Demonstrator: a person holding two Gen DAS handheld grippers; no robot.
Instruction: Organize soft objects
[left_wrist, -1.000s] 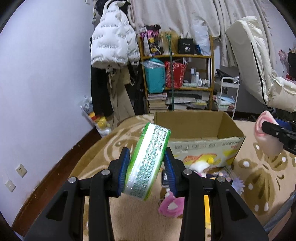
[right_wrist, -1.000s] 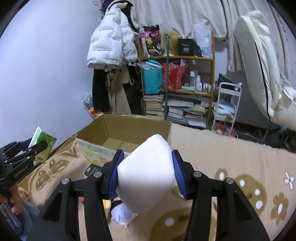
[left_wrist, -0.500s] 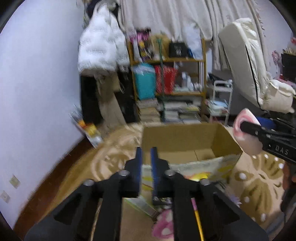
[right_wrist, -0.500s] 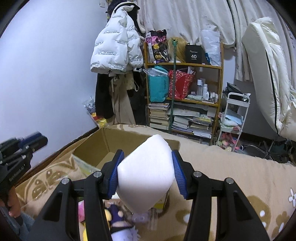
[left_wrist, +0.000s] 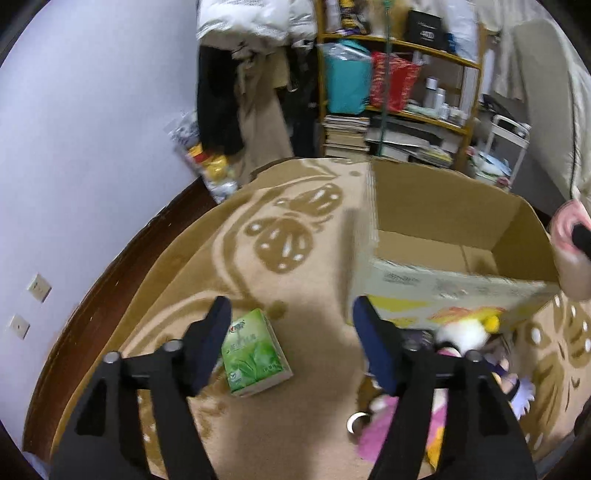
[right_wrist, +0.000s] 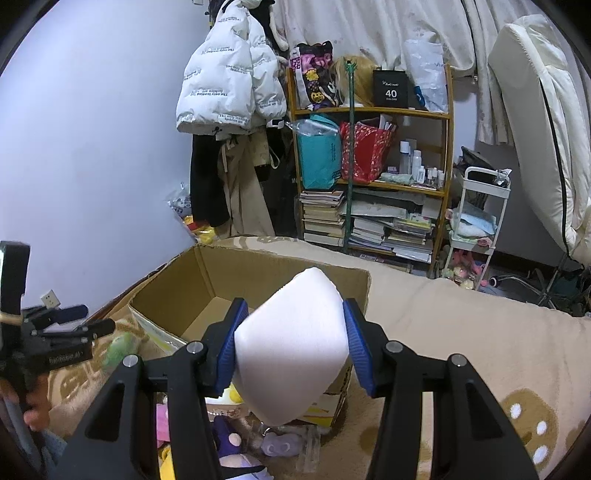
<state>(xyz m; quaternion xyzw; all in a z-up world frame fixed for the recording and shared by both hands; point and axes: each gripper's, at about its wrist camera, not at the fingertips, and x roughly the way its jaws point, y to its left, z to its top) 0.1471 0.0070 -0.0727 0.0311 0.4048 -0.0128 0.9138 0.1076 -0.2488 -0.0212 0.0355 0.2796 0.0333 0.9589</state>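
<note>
Patterned blanket (left_wrist: 317, 266) fills the frame — left gripper (left_wrist: 291, 332) opening, nothing between its jaws, tissue pack (left_wrist: 255, 354) at lower left. Right gripper (right_wrist: 291, 347) clamps a white cushion (right_wrist: 291, 343); best carried over the box (right_wrist: 207, 273) before release.

Glossy green plastic-wrapped tissue pack (left_wrist: 255, 354), matt brown cardboard box (left_wrist: 450, 221), fuzzy tan blanket (left_wrist: 317, 280).

A white puffer jacket (right_wrist: 229, 77) hangs beside a cluttered wooden shelf (right_wrist: 373, 162).
</note>
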